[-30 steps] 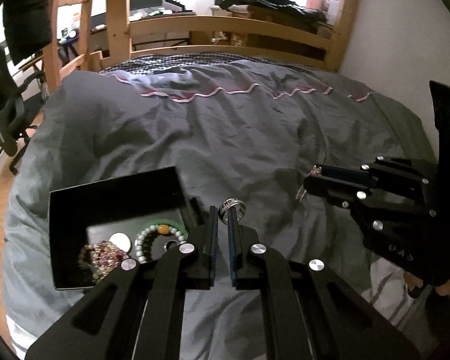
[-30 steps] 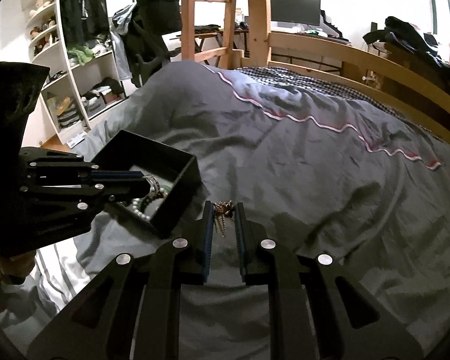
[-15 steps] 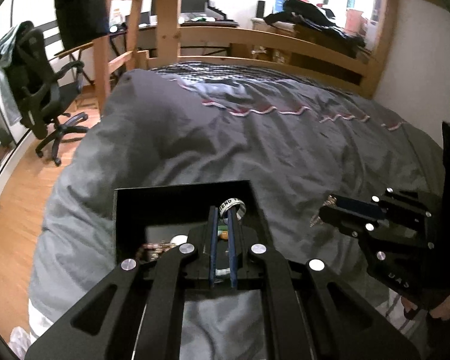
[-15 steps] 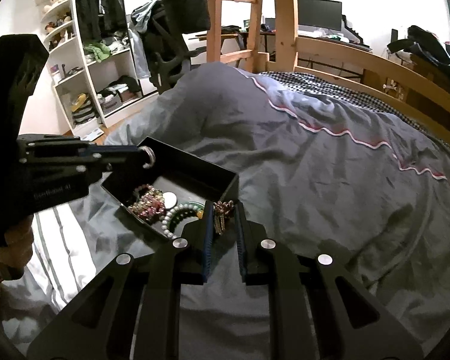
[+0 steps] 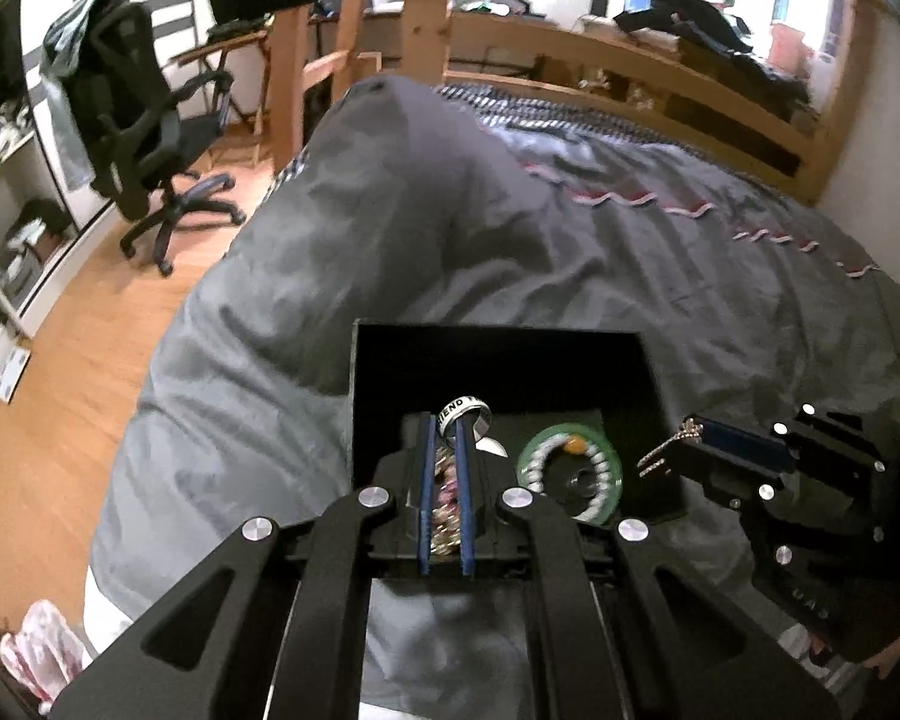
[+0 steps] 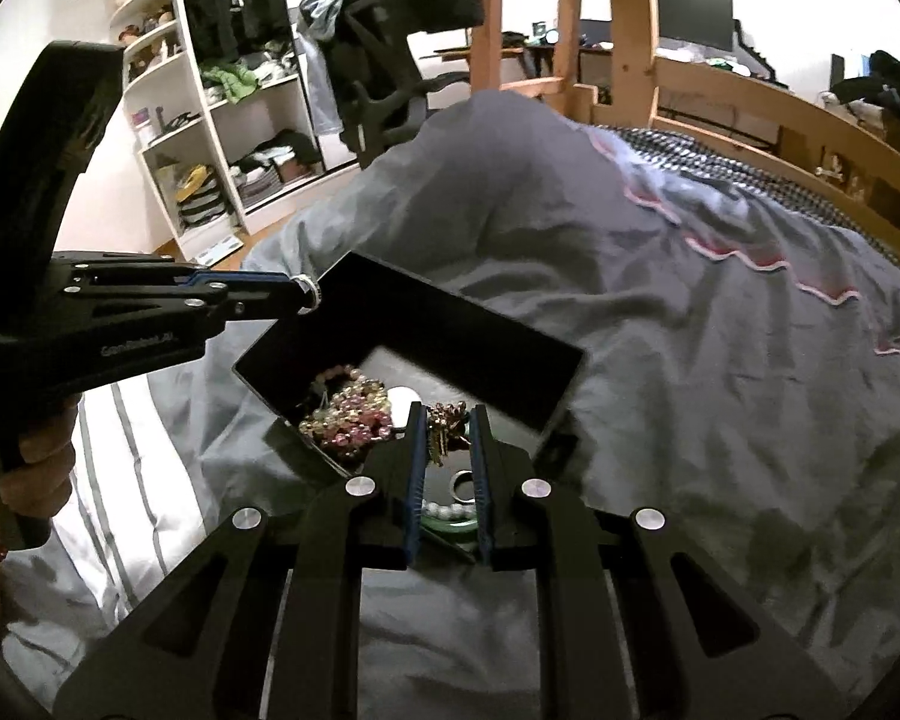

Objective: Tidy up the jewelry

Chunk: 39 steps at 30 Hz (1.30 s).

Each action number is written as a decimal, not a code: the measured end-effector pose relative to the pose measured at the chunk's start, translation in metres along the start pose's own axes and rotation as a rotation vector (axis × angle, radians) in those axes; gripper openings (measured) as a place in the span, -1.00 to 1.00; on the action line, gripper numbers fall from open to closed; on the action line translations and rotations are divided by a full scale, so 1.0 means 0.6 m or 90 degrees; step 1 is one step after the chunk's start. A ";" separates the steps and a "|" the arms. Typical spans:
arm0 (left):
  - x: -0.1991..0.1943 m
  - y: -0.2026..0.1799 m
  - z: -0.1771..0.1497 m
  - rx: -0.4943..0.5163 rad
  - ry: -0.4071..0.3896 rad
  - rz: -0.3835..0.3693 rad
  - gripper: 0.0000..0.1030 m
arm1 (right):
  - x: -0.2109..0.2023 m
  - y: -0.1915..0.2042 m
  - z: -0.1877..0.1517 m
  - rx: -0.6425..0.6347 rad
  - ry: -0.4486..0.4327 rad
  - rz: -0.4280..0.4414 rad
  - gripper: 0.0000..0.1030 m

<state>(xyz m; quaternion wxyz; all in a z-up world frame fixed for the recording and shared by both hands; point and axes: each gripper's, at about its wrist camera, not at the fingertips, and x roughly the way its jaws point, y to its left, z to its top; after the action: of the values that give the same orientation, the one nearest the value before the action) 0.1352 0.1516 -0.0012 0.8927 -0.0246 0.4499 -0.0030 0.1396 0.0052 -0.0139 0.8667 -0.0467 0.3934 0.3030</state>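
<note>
Ring (image 5: 463, 414), silver band: hard, light, slippery; left gripper (image 5: 444, 420) jaws pinch its edge above black box (image 5: 498, 354). Right gripper (image 6: 447, 420) jaws nearly closed on limp gold chain piece (image 6: 444, 429).

Shiny metal ring (image 5: 463, 414), matt black box (image 5: 498, 360), creased grey cloth bedding (image 5: 450, 240).

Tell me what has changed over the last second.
Both grippers swung over the black box: the left gripper carried its silver ring from beside the box to above it, and the right gripper brought its gold earring over too. Neither let go. The bracelets remain in the box on the bed.
</note>
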 end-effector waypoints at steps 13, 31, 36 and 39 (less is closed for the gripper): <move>-0.036 0.023 -0.011 -0.033 -0.037 0.010 0.55 | -0.004 0.027 0.003 -0.020 -0.071 -0.017 0.87; -0.168 0.026 -0.108 -0.034 -0.045 0.089 0.89 | -0.142 0.033 -0.019 0.115 0.003 -0.129 0.93; -0.174 0.009 -0.145 -0.014 -0.047 0.095 0.89 | -0.154 0.044 -0.053 0.122 0.022 -0.137 0.93; -0.160 0.005 -0.157 -0.013 -0.046 0.093 0.89 | -0.148 0.051 -0.063 0.101 0.029 -0.143 0.93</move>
<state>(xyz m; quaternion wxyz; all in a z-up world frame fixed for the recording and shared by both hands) 0.0025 0.1534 0.0201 0.9059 -0.0006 0.4180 0.0677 0.0525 -0.0252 0.0282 0.8871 -0.0286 0.4277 0.1712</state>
